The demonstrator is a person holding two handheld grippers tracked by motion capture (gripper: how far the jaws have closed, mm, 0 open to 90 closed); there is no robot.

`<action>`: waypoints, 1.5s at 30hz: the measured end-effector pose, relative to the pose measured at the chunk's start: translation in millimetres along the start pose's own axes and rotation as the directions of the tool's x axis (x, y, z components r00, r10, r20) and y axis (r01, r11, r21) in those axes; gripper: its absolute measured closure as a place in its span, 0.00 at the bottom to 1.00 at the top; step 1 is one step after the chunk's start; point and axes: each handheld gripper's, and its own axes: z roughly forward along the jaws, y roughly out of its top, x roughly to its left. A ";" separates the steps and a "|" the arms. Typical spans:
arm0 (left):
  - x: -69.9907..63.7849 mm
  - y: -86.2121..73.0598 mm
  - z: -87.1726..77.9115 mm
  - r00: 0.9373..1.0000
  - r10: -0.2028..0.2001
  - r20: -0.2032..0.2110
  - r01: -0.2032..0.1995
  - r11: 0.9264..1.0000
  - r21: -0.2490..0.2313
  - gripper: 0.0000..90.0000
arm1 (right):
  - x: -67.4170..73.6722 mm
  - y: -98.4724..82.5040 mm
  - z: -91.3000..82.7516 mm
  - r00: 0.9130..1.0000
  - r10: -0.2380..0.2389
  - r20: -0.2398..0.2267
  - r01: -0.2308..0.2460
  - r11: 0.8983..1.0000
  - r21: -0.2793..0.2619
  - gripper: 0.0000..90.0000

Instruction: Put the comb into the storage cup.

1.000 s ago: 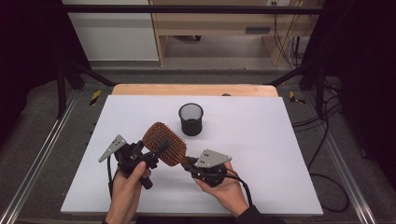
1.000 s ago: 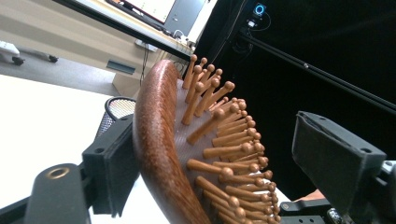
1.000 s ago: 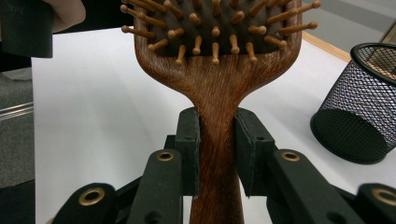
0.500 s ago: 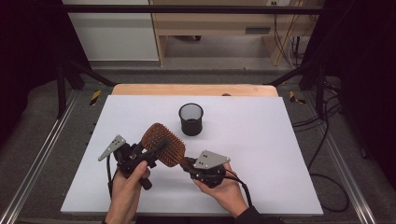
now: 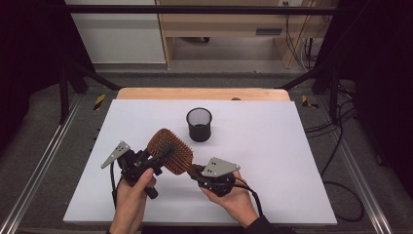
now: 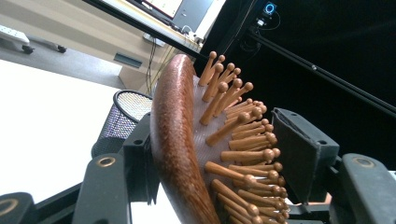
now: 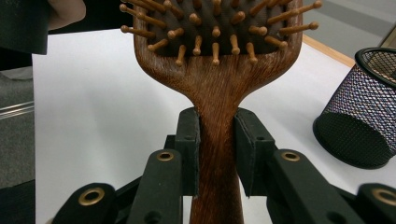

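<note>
High view | R tongs (image 5: pixel 194 169) clamp hairbrush (image 5: pixel 171 151) handle | L tongs (image 5: pixel 155 155) closing round head, no grip yet

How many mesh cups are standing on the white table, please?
1. The mesh cup stands upright toward the table's far middle, beyond the hairbrush. It also shows in both gripper views. Nothing suggests another is hidden.

The hairbrush (image 5: pixel 170 151) hangs before the mesh cup (image 5: pixel 199 124), over the table (image 5: pixel 272 146).
</note>
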 end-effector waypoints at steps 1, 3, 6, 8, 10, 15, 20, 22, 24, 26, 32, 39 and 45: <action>-0.1 0.0 -0.1 1.000 0.001 0.000 -0.001 1.000 0.000 0.42 | 0.0 0.0 0.0 1.000 0.000 0.000 0.000 1.000 0.000 0.81; -0.2 0.2 -0.3 1.000 -0.003 0.001 0.003 1.000 0.000 0.43 | -0.1 -0.2 0.1 1.000 0.001 -0.001 -0.001 1.000 0.000 0.81; -0.4 0.5 -0.7 1.000 -0.014 0.007 0.014 1.000 -0.003 0.44 | 0.1 -0.5 0.4 1.000 0.002 -0.003 -0.002 1.000 0.000 0.81; -0.6 0.6 -0.9 1.000 -0.017 0.011 0.017 1.000 -0.005 0.45 | 0.3 -0.5 0.5 1.000 0.002 -0.002 -0.002 1.000 -0.001 0.81; -0.9 0.7 -1.1 1.000 -0.017 0.014 0.017 1.000 -0.006 0.46 | 0.5 -0.5 0.5 1.000 0.001 -0.001 -0.001 1.000 -0.001 0.81; -2.8 0.1 -1.5 1.000 -0.013 0.013 0.013 1.000 -0.010 0.46 | 1.8 -0.2 1.0 1.000 -0.001 0.002 0.001 1.000 0.001 0.81; -2.9 0.4 -1.1 1.000 0.000 0.020 0.000 1.000 -0.003 0.46 | 2.2 0.0 0.9 1.000 -0.001 0.003 0.001 1.000 0.003 0.81; -2.7 0.3 -1.1 1.000 -0.003 0.019 0.003 1.000 -0.002 0.46 | 2.3 0.1 0.7 1.000 -0.004 0.005 0.004 1.000 0.004 0.81; -2.8 0.4 -0.9 1.000 -0.003 0.017 0.003 1.000 0.002 0.46 | 2.4 0.1 0.9 1.000 -0.004 0.006 0.003 1.000 0.004 0.81; -2.3 0.4 -0.9 1.000 -0.008 0.016 0.007 1.000 0.009 0.46 | 2.5 -0.1 1.2 1.000 -0.004 0.005 0.004 1.000 0.006 0.81; -1.6 -0.5 1.1 0.999 -0.026 0.034 0.025 0.999 0.032 0.46 | 2.7 -0.5 1.8 1.000 -0.006 0.006 0.006 1.000 0.008 0.81; 0.2 -1.2 -2.2 0.996 -0.086 0.037 0.085 0.996 0.023 0.53 | 4.4 -1.3 4.3 1.000 -0.007 0.003 0.007 1.000 0.009 0.81; 2.2 -1.1 -4.4 0.993 -0.114 0.043 0.113 0.993 0.019 0.55 | 5.6 -2.2 6.3 1.000 -0.005 -0.001 0.005 1.000 0.009 0.81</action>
